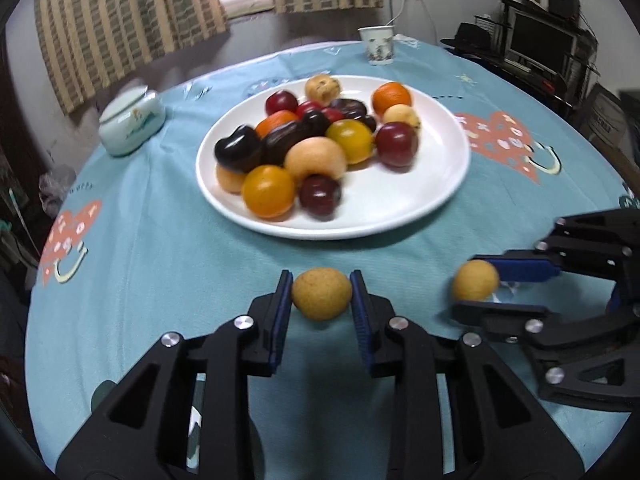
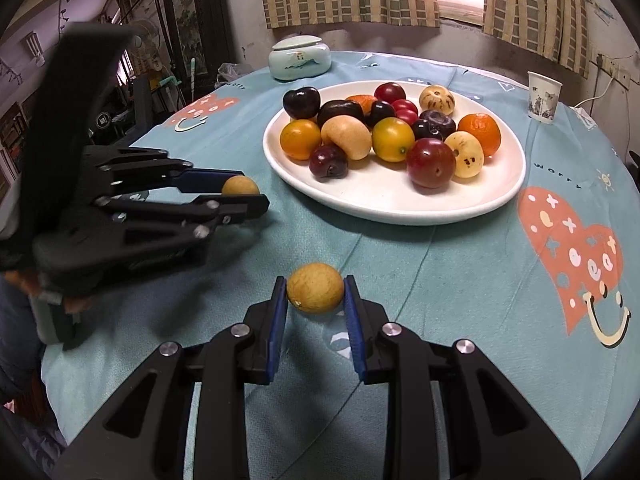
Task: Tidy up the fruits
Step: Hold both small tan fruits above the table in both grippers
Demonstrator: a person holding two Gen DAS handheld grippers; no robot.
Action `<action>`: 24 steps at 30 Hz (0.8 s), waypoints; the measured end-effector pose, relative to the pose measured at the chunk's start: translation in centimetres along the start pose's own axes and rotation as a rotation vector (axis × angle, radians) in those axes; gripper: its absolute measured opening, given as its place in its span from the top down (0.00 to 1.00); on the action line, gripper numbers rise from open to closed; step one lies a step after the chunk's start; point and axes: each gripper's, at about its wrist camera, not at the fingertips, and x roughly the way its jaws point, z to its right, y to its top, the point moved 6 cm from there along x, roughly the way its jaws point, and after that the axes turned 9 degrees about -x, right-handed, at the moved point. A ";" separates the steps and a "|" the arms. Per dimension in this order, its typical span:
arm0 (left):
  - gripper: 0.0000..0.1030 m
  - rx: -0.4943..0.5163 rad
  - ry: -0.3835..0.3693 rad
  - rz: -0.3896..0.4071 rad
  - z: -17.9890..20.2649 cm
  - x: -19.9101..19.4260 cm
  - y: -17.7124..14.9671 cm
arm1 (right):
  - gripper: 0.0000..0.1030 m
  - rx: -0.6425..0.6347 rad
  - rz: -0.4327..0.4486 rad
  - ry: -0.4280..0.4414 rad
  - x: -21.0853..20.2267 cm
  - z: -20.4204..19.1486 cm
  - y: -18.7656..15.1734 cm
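A white plate (image 1: 448,184) in the middle of the teal tablecloth holds several fruits: dark plums, red plums, yellow and orange ones, tan ones. My left gripper (image 1: 322,294) is shut on a small tan round fruit (image 1: 322,294) just above the cloth, in front of the plate. To its right my right gripper (image 1: 478,286) is shut on a second tan fruit (image 1: 475,286). In the right wrist view that gripper (image 2: 315,288) pinches its tan fruit (image 2: 315,288) near the plate (image 2: 400,204), and the left gripper (image 2: 246,194) with its fruit (image 2: 240,187) is at the left.
A pale green lidded jar (image 1: 132,122) stands at the table's far left and a paper cup (image 1: 378,44) at the far edge. The cloth (image 1: 160,240) has orange heart prints. Curtains, shelves and a monitor lie beyond the round table.
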 end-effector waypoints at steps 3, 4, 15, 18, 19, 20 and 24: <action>0.71 0.011 -0.012 0.013 0.5 -0.5 -0.2 | 0.73 -0.005 -0.004 0.002 0.1 -0.1 0.0; 0.71 0.012 -0.005 0.020 0.5 -0.6 -0.2 | 0.73 -0.005 -0.004 0.004 0.2 -0.1 0.0; 0.71 -0.015 0.000 0.007 -0.5 0.1 -0.2 | 0.73 -0.011 -0.010 0.019 0.6 -0.3 -0.1; 0.71 -0.018 -0.007 0.009 -0.6 0.0 -0.2 | 0.73 -0.012 -0.013 0.020 0.7 -0.3 -0.2; 0.71 -0.019 -0.007 0.009 -0.6 0.0 -0.2 | 0.73 -0.011 -0.014 0.018 0.7 -0.2 -0.2; 0.71 -0.019 -0.008 0.008 -0.6 0.0 -0.2 | 0.73 -0.010 -0.014 0.019 0.7 -0.2 -0.2; 0.71 -0.020 -0.009 0.003 -0.6 0.0 -0.3 | 0.73 -0.011 -0.014 0.021 0.7 -0.3 -0.3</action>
